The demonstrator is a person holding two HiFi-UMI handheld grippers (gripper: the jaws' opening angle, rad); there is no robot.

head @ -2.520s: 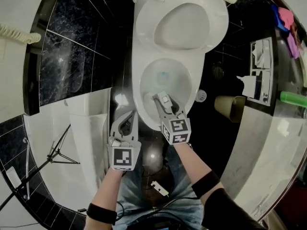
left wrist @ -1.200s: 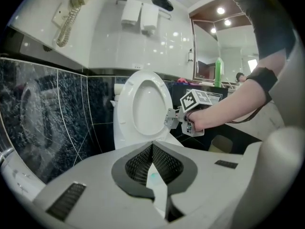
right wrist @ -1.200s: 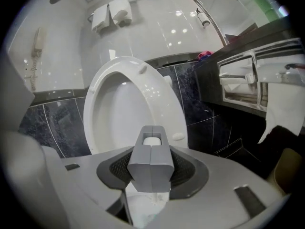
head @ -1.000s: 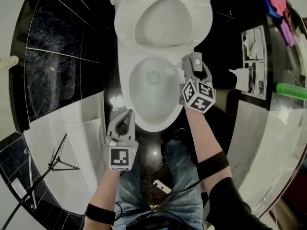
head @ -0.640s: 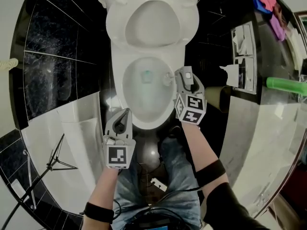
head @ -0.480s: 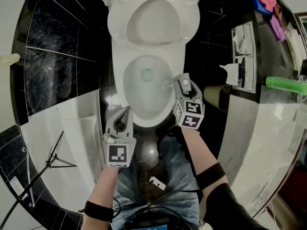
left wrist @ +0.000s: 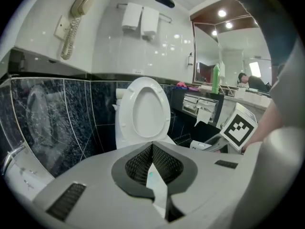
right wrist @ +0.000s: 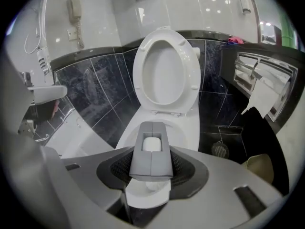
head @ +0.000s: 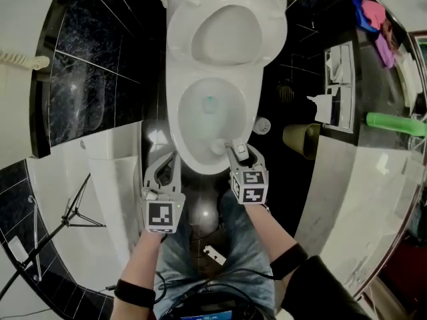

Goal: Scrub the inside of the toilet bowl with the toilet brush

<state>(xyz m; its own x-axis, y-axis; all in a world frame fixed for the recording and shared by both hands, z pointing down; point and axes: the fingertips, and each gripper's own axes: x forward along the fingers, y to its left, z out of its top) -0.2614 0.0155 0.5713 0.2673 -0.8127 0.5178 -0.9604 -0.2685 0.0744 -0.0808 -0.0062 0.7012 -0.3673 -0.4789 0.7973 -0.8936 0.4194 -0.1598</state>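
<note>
The white toilet (head: 189, 149) stands with its lid and seat raised (head: 225, 35). My right gripper (head: 235, 151) hangs over the near right rim of the bowl, shut on the toilet brush's handle. The brush head (head: 217, 147) rests inside the bowl against the front wall. In the right gripper view the handle's white end (right wrist: 151, 144) sits in a grey block between the jaws, with the bowl (right wrist: 183, 123) just beyond. My left gripper (head: 168, 165) is beside the bowl's near left edge, shut and holding nothing. Its pads (left wrist: 138, 163) frame the raised lid (left wrist: 144, 111).
A toilet-paper holder (head: 339, 85) hangs on the right wall, with a tan bin (head: 300, 141) and a small round white object (head: 262, 125) on the dark floor below. A green bottle (head: 393, 122) lies on the counter. A tripod (head: 67, 215) stands at the left.
My right gripper has swung the brush from the bowl's right side to its near front rim. The left gripper has shifted only slightly.
</note>
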